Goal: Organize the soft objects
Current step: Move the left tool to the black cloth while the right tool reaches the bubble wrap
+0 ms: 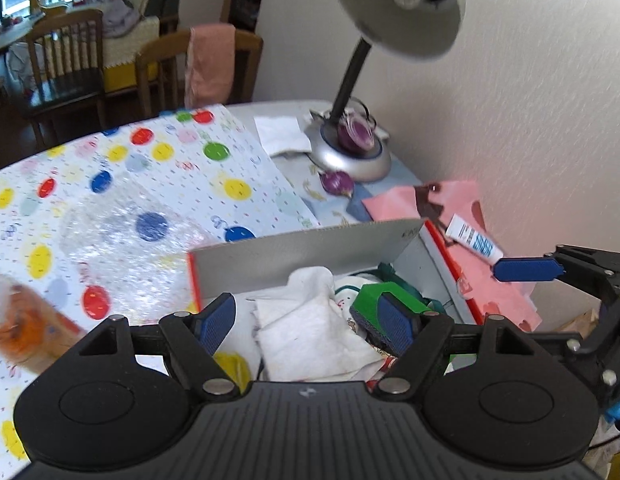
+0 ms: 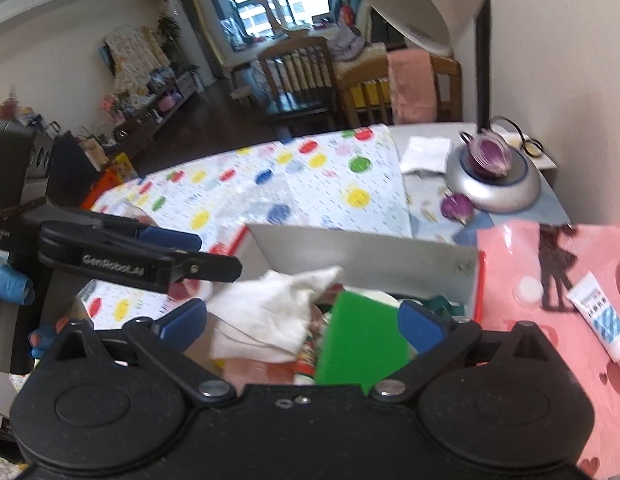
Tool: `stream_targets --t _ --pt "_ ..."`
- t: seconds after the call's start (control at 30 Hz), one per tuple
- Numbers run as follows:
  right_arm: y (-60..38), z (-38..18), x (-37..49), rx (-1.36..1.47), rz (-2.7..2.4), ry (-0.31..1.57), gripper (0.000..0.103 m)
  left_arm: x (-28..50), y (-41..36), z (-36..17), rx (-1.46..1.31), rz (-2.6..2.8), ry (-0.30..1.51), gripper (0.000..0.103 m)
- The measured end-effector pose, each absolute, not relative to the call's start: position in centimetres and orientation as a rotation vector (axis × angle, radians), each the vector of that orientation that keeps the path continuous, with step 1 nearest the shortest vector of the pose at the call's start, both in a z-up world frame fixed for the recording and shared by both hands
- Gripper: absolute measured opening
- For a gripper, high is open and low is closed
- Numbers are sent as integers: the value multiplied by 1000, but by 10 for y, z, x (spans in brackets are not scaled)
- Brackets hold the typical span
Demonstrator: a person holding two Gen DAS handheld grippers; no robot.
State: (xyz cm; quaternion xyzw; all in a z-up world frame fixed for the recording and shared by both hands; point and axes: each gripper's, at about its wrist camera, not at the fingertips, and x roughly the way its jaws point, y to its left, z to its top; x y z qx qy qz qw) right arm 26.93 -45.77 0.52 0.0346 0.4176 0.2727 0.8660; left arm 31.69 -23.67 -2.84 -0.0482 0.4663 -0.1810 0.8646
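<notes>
An open cardboard box (image 1: pixel 310 254) with a grey flap holds a crumpled white cloth (image 1: pixel 310 328), a green sponge (image 1: pixel 376 292) and other fabric. My left gripper (image 1: pixel 305 322) hovers over the box, open, with the white cloth below the gap and no pad touching it. My right gripper (image 2: pixel 301 322) is also open above the box (image 2: pixel 362 254). The green sponge (image 2: pixel 362 340) and the white cloth (image 2: pixel 269 312) lie under it, free of its pads. One blue-padded finger (image 1: pixel 526 270) of the right gripper shows at the right. The left gripper (image 2: pixel 197 254) shows at the left.
A desk lamp (image 1: pixel 350 156) stands at the back by the wall, a purple ball (image 1: pixel 338 183) beside its base. A pink bag (image 2: pixel 550 300) with a white tube (image 2: pixel 602 320) lies right of the box. A spotted sheet (image 1: pixel 149 184) with bubble wrap (image 1: pixel 121 232) covers the table's left.
</notes>
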Motion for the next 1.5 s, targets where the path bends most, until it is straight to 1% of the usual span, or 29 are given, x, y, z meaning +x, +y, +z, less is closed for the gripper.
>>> stream_targets --t 0.17,0.2,0.23,0.27,0.4,0.53,0.7,1.03,1.23,1.5 --pt "-439 24 270 77 634 841 103 294 -209 -5 -142 -352 922 78" --pt "-434 28 271 74 648 833 103 290 -203 -1 -149 -345 911 78" --pt "-428 31 271 71 662 826 103 285 -197 3 -154 -336 899 82" --pt "-422 34 273 70 677 819 103 280 -190 7 -158 -327 886 83" --pt "-398 45 280 89 721 811 103 262 -161 22 -175 -282 841 83" --pt "-370 53 288 82 734 808 103 248 -129 31 -192 -226 809 88" --pt "-330 60 300 66 750 809 103 236 -82 34 -197 -141 768 88" --pt "-250 48 343 60 670 859 103 238 34 12 -267 0 771 88" --pt "-212 22 379 36 619 909 103 252 105 -7 -267 78 785 88" --pt "-184 -19 427 29 543 1001 103 288 197 -43 -342 139 870 88"
